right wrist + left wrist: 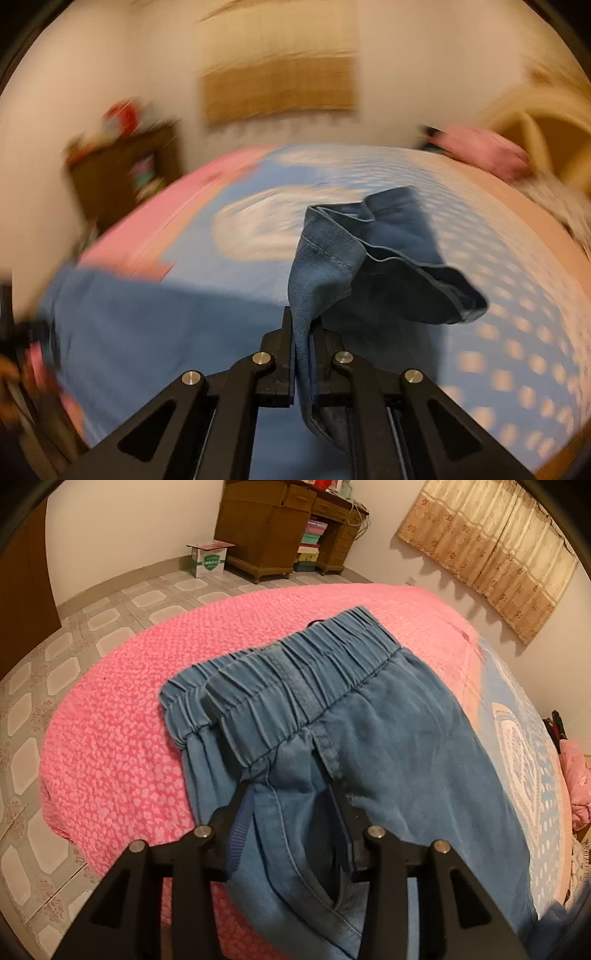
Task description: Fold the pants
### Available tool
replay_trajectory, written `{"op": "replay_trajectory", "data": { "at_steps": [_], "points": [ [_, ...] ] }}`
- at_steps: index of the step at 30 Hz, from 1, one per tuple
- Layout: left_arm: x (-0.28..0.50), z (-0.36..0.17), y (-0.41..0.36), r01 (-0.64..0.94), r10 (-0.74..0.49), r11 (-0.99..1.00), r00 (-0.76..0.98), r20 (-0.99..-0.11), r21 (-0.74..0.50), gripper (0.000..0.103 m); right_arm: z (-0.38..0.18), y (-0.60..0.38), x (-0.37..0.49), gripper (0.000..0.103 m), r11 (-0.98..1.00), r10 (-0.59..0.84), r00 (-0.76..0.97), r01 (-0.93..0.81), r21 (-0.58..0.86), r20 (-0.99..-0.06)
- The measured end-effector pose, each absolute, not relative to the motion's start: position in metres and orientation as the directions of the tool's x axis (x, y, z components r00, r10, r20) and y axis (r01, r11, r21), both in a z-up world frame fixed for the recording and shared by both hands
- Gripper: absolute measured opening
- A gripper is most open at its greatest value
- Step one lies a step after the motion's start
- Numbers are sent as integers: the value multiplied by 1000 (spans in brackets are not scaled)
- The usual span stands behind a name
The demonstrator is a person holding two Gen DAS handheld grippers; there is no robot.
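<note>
Blue denim pants lie on the bed with the elastic waistband pointing away from me. My left gripper is at the hip, just below the waistband. A thick fold of the fabric fills the gap between its fingers, and it holds that fold. In the blurred right wrist view, my right gripper is shut on a pant leg near its hem. The hem is lifted off the bed and flops over to the right. The rest of the pants stretches away to the left below it.
The bed has a pink cover and a blue patterned sheet. The tiled floor runs past the bed's edge to a cardboard box and a wooden desk. A curtain hangs at the right, and pink bedding lies at the head.
</note>
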State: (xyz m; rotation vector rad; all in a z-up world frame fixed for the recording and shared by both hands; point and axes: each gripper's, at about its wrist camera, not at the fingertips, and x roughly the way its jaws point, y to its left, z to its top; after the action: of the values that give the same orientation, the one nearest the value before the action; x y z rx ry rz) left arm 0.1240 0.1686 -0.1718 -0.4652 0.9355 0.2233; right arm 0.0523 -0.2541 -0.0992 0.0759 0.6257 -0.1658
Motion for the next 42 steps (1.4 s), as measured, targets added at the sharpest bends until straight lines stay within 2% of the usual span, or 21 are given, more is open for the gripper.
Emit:
{"op": "replay_trajectory", "data": {
  "at_steps": [2,4,6,7,8,9,11,12,15,18,21,23,26,28,35,42],
  "points": [
    [124,-172,170,-374,-30,878,579,-815,-298,45,-133,-201,70,7,995,-71,773,95,4,-631],
    [124,-174,176,-380,-48,870,571,-820,-315,52,-171,-163,76,12,999,-40,739,32,-24,-672],
    [122,-175,181,-375,-76,860,576,-814,-346,52,-202,-134,80,25,998,-30,703,-21,-63,-711],
    [122,-175,182,-371,-85,859,577,-812,-354,53,-207,-120,70,27,990,-90,747,-4,-140,-659],
    [122,-175,183,-368,-88,860,578,-811,-355,53,-209,-109,62,43,979,-111,785,-20,-204,-610],
    [123,-175,182,-367,-87,861,577,-812,-353,53,-210,-105,58,52,975,-94,787,-51,-215,-610],
    [123,-175,182,-369,-80,863,577,-813,-346,53,-206,-102,55,53,974,-45,779,-106,-202,-625],
    [123,-174,181,-369,-77,864,577,-813,-343,54,-200,-106,54,53,980,5,768,-132,-151,-640],
    [124,-174,179,-367,-72,867,578,-813,-338,55,-173,-123,39,53,991,110,798,-134,4,-592],
    [123,-174,180,-364,-93,859,581,-809,-360,55,-156,-139,37,53,995,93,849,-55,88,-519],
    [120,-169,192,-350,-142,847,574,-806,-399,55,-160,-151,57,53,990,27,839,51,128,-543],
    [113,-159,208,-359,-134,844,579,-804,-399,55,-170,-158,76,53,989,10,811,77,123,-585],
    [99,-139,229,-408,0,855,619,-786,-320,57,-193,-154,88,53,996,43,749,24,92,-661],
    [90,-125,245,-428,55,851,651,-757,-306,70,-210,-148,81,53,998,46,706,5,70,-707],
    [93,-133,249,-456,89,852,612,-786,-258,70,-186,-154,62,53,990,81,776,11,142,-626],
    [119,-144,229,-380,-34,864,612,-790,-332,70,-173,-142,32,53,989,107,778,-20,147,-619]
  ]
}}
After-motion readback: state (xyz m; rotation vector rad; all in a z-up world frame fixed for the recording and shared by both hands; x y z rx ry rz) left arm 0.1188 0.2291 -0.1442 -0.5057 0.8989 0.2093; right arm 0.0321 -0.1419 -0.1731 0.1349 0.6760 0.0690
